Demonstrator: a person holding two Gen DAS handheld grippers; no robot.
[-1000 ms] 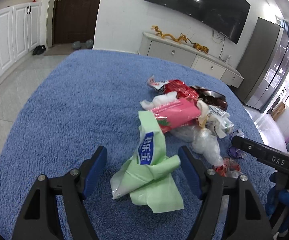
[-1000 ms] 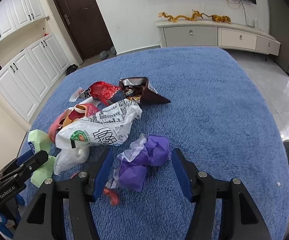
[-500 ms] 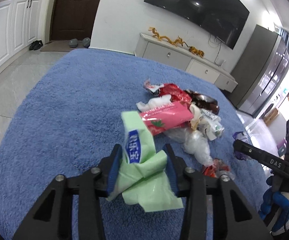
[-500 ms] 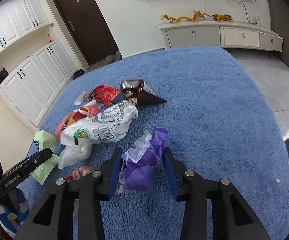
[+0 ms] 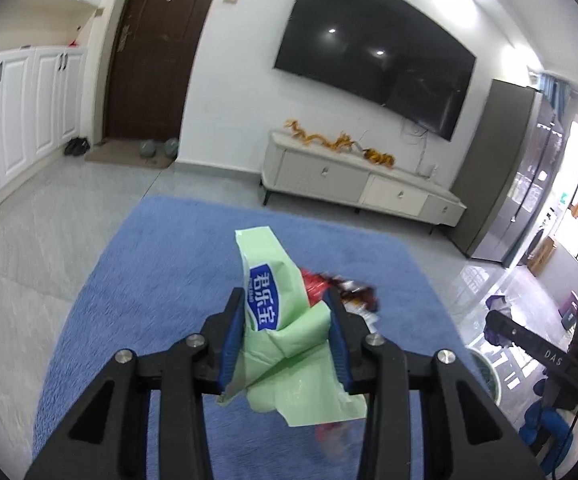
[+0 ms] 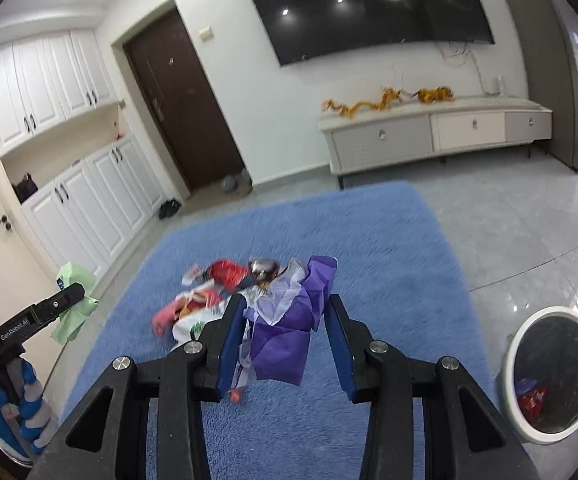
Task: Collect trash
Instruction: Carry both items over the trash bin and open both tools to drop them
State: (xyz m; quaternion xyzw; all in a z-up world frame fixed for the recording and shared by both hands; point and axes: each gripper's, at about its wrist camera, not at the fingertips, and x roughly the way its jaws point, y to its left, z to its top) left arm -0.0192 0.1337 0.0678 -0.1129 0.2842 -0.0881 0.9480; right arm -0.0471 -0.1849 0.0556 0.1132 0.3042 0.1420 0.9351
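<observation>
My left gripper (image 5: 287, 304) is shut on a pale green wrapper (image 5: 285, 336) with a blue label, lifted clear of the blue rug (image 5: 161, 264). My right gripper (image 6: 285, 308) is shut on a crumpled purple and white wrapper (image 6: 293, 320), also held above the rug (image 6: 389, 248). A pile of leftover trash (image 6: 213, 292), red, pink and white wrappers, lies on the rug beyond the right gripper. In the left wrist view only a few red and dark wrappers (image 5: 337, 284) peek out behind the green one. In the right wrist view the green wrapper (image 6: 73, 304) hangs at far left.
A round white bin (image 6: 551, 368) with a dark liner and some trash inside stands on the tiled floor right of the rug. A white TV cabinet (image 6: 433, 128) lines the far wall under a television. White cupboards (image 6: 85, 200) and a dark door (image 6: 181, 100) stand at left.
Both grippers closed on their wrappers, green on the left and purple on the right, then rose off the rug with them. The trash pile now lies lower and farther away in both views.
</observation>
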